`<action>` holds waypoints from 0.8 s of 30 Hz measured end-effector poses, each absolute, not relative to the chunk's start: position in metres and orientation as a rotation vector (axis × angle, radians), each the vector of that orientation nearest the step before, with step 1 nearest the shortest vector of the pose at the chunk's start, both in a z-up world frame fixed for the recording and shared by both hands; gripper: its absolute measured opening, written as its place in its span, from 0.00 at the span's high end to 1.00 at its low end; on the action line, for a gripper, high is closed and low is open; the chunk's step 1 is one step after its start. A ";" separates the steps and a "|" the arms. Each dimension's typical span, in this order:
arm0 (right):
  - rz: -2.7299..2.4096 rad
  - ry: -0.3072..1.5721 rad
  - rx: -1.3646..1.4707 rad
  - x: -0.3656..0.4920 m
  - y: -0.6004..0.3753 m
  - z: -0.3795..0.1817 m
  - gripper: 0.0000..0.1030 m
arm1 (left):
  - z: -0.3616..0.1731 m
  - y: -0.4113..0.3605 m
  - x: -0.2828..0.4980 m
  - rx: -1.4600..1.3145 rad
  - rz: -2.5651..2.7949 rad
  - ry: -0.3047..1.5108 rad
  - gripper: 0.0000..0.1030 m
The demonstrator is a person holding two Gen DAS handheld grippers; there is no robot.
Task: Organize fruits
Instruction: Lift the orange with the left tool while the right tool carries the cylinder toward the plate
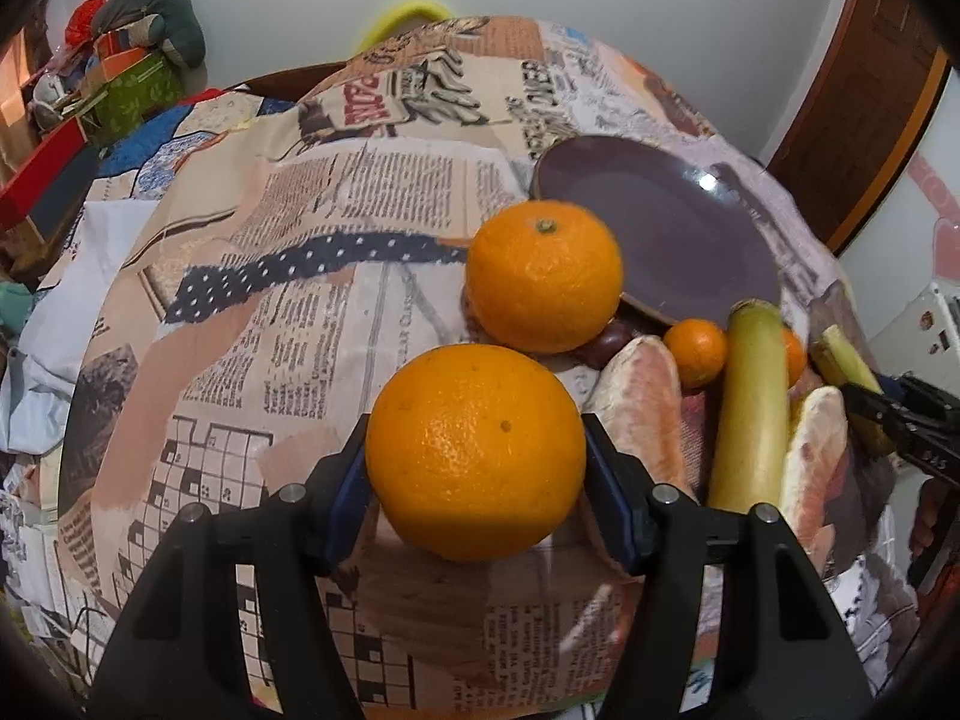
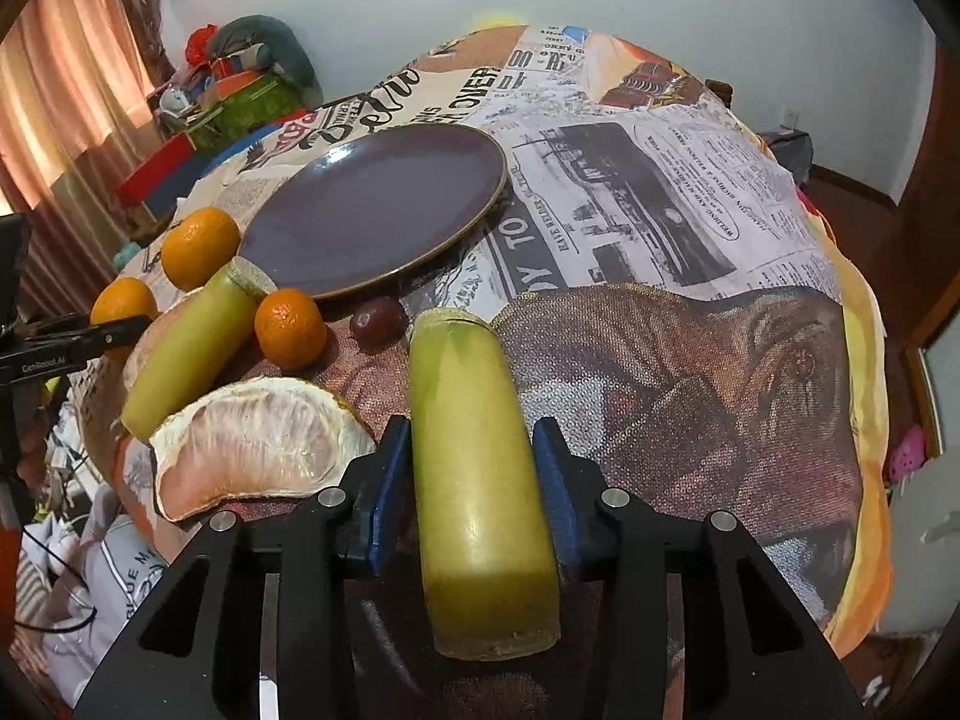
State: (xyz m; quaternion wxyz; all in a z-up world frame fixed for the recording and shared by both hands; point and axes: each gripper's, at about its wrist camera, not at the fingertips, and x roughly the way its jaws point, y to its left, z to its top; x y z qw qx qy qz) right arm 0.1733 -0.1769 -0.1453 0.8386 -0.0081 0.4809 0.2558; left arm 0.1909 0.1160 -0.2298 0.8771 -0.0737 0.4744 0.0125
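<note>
Orange fruit, the big orange (image 1: 475,452), sits between my left gripper (image 1: 475,474) pads (only its own camera shows this contact). My right gripper (image 2: 468,480) clamps a sugarcane piece (image 2: 480,480), long axis pointing away toward the purple plate (image 2: 375,207).

grape (image 1: 609,343) half hidden behind orange (image 1: 543,276)
</note>
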 end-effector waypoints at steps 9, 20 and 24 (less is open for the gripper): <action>0.541 0.929 0.066 0.177 -0.180 -0.118 0.65 | -0.193 0.103 0.193 -0.118 -0.001 0.894 0.38; 0.556 0.802 0.100 0.187 -0.169 -0.080 0.65 | -0.158 0.085 0.216 -0.116 -0.054 0.791 0.38; 0.565 0.783 0.112 0.192 -0.166 -0.075 0.65 | -0.148 0.079 0.223 -0.113 -0.070 0.761 0.38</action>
